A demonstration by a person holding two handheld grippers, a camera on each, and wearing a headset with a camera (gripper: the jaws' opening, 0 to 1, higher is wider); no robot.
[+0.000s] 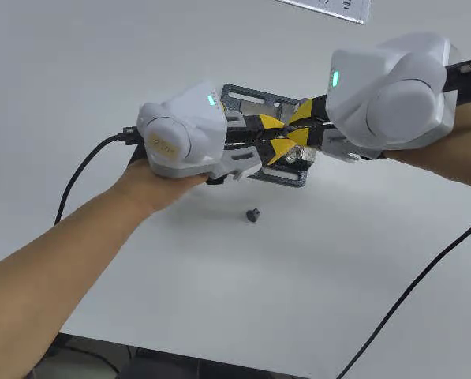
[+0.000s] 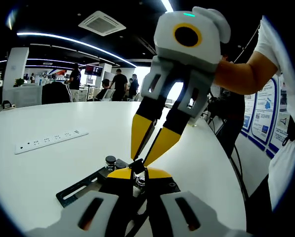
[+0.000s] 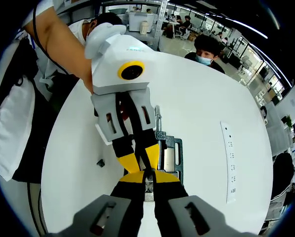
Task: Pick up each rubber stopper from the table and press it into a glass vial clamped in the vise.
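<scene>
Spreading under everything, a white tabletop [image 1: 219, 300] is seen, and near its middle a black vise [image 1: 259, 99] is laid flat; all other places are given from that vise. A long white power strip [image 2: 51, 140] is seen well apart from the vise, on its far side in the left gripper view.

Directly above the vise, the left hand-held gripper [image 2: 139, 172] and the right hand-held gripper [image 3: 148, 174] are held nose to nose, with their yellow-and-black tips brought together at one spot. Each pair of jaws is seen drawn in until the tips are pressed together or nearly so. A small dark piece appears to sit where they meet, perhaps a stopper, but the tips crowd it too closely for this to be told.

At the near edge of the vise, clear glass vials [image 1: 302, 158] are seen just below the meeting tips. One rubber stopper [image 1: 253, 214], small and dark, is left lying on the tabletop near the vise, on the side towards the person.
</scene>
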